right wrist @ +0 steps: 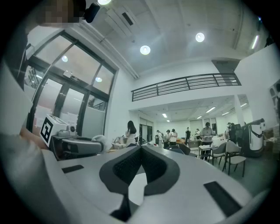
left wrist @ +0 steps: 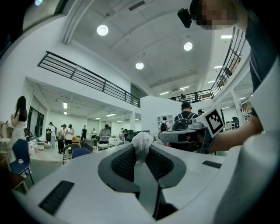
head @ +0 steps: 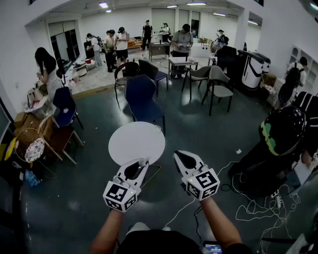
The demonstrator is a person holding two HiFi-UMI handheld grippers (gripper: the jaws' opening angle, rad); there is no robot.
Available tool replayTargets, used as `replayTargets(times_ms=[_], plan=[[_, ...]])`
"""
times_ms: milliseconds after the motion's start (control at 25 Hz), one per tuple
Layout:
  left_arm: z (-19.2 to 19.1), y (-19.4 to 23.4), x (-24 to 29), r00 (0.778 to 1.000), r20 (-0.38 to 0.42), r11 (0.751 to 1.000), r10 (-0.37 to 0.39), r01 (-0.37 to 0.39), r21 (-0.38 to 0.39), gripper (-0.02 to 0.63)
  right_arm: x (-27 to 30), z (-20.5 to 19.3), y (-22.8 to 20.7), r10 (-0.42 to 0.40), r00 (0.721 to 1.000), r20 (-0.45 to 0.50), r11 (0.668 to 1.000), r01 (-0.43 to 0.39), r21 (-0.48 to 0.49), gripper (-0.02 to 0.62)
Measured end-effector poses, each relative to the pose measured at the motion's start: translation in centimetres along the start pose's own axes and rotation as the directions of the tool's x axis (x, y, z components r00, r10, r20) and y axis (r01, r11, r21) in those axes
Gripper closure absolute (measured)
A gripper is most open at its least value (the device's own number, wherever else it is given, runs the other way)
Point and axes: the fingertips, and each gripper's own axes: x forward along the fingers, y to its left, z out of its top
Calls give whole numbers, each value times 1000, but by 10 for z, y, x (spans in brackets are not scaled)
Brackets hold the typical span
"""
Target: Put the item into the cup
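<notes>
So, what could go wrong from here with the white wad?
The white wad sits only at the tips of the left gripper's jaws, so it may slip out. No cup shows in any view; a release here would land it on the round table or the floor. The right gripper is close alongside and could bump it.

A dark, glossy floor fills the head view. A round white surface stands at centre, with a blue chair just behind it. Grey chairs and a small table stand upper right, and loose white cables lie lower right. People gather along the top beneath ceiling light panels. White walls carry a railed balcony under round lamps. Tall windows, possibly frosted, fill the left of the right gripper view.
</notes>
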Motion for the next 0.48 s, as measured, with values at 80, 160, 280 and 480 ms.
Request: replayTargets(times_ms=[80, 160, 280, 480], plan=[[0, -1, 2, 1000, -2, 1000, -1, 1, 0, 537, 0, -1, -2, -2, 1000, -2, 1000, 2, -2, 578], [0, 0, 2, 1000, -2, 1000, -1, 1, -3, 537, 0, -1, -2, -9, 1000, -1, 1000, 9, 0, 578], [1, 0, 0, 1000, -3, 1000, 3, -3, -5, 537, -1, 0, 0, -12, 1000, 0, 1000, 12, 9, 578], [0, -6, -1, 1000, -3, 1000, 4, -4, -6, 537, -7, -2, 3, -6, 1000, -6, 1000, 6, -1, 578]])
